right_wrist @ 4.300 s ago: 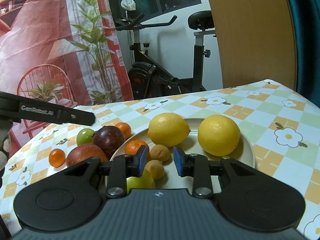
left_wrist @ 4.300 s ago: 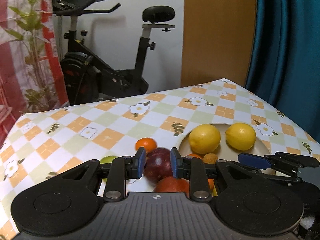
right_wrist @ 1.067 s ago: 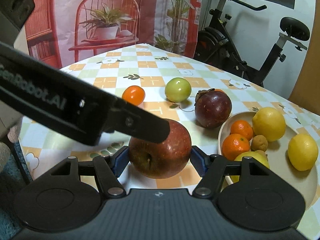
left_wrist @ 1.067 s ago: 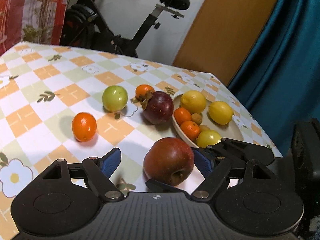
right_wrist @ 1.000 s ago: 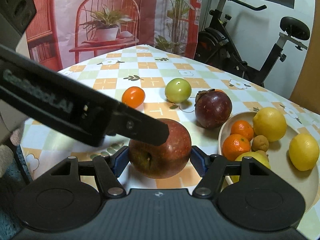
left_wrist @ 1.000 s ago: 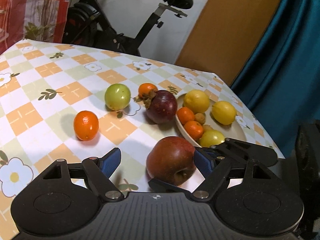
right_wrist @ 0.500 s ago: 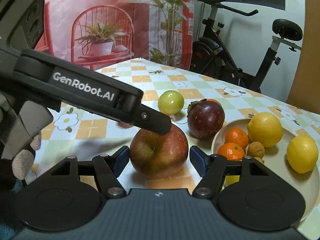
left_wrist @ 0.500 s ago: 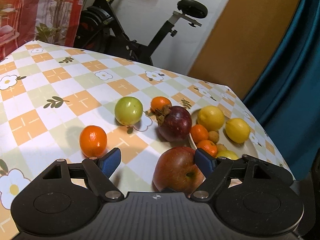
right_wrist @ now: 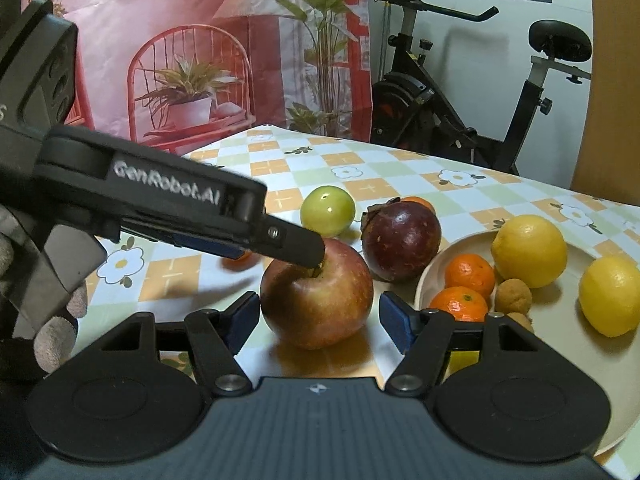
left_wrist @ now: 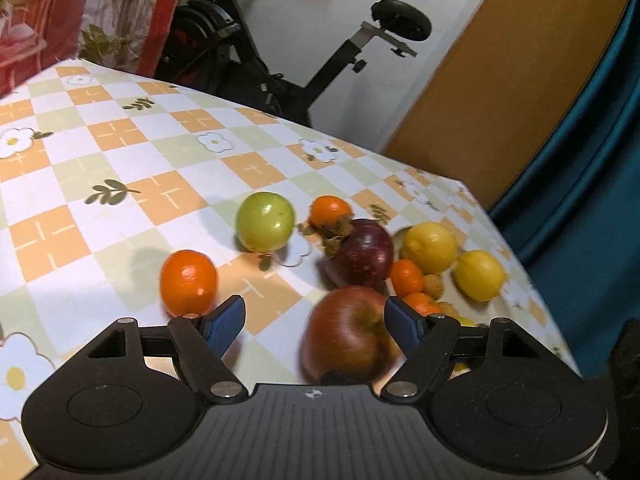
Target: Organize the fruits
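A red apple (right_wrist: 317,294) stands on the checked tablecloth between the open jaws of my right gripper (right_wrist: 316,318), with small gaps on both sides. My left gripper (left_wrist: 314,322) is open above the same apple (left_wrist: 346,334), which sits toward its right finger; its arm (right_wrist: 160,204) crosses the right wrist view with a fingertip at the apple's stem. A cream plate (right_wrist: 572,344) on the right holds two lemons (right_wrist: 528,250), two mandarins (right_wrist: 468,274) and small brown fruits. A dark purple mangosteen (right_wrist: 400,240) lies just left of the plate.
A green fruit (left_wrist: 264,222), a small orange fruit (left_wrist: 330,210) behind the mangosteen and a loose mandarin (left_wrist: 188,282) lie on the cloth to the left. An exercise bike (right_wrist: 460,108) stands behind the table. A blue curtain (left_wrist: 592,152) hangs at the right.
The right gripper's jaws have spread a little off the apple, which now stands on the cloth. The left gripper has risen and tilted, staying open over the apple.
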A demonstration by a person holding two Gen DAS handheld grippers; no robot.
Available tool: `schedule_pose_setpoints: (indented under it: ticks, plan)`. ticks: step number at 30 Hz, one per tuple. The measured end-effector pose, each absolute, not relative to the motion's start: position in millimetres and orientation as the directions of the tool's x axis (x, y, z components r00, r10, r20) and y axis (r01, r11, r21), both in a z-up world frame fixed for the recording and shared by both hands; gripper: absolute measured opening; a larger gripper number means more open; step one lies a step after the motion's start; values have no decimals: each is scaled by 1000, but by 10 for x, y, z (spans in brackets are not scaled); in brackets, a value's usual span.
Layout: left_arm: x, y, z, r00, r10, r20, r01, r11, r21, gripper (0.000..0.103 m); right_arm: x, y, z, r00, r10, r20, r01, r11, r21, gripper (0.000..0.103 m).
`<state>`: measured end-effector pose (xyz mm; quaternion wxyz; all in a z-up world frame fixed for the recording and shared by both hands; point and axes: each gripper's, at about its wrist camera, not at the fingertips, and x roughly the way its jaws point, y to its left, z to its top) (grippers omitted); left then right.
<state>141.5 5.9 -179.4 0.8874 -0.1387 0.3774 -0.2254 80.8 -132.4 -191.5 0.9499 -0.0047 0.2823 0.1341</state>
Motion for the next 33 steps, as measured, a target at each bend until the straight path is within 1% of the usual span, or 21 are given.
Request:
schedule_pose_setpoints:
  ticks: [3, 8, 11, 13, 14, 21, 24, 26, 33]
  plan:
    - [1391, 21, -1782, 598, -530, -601, 326, 846, -421, 79, 809, -1331, -1941, 803, 258, -537, -262, 962, 71, 68]
    - [1329, -95, -1811, 572, -537, -621, 380, 844, -379, 78, 829, -1323, -1961, 803, 268, -533, -268, 960, 80, 68]
    - [1312, -151, -1829, 571, -518, -637, 397, 853, -338, 77, 840, -1314, -1979, 801, 273, -532, -268, 959, 90, 68]
    - [1320, -153, -1851, 572, -510, -642, 393, 858, -332, 68, 850, -1311, -1989, 801, 278, -530, -268, 959, 97, 68]
    - [1328, -140, -1855, 570, -509, -645, 390, 859, -332, 62, 862, -1307, -1994, 801, 280, -530, -268, 958, 101, 68]
    - [1297, -166, -1830, 571, -494, -656, 399, 865, -305, 62, 878, -1290, -1999, 800, 283, -529, -264, 958, 113, 66]
    - [1266, -191, -1777, 577, -498, -647, 405, 863, -304, 62, 847, -1324, -1988, 800, 290, -525, -260, 957, 132, 66]
    - [1247, -219, -1721, 583, -503, -638, 412, 860, -301, 62, 811, -1342, -1950, 809, 287, -514, -256, 958, 132, 66]
    - [1185, -537, -1454, 592, -524, -613, 495, 836, -236, 62, 645, -1506, -1711, 854, 245, -458, -213, 970, 120, 66]
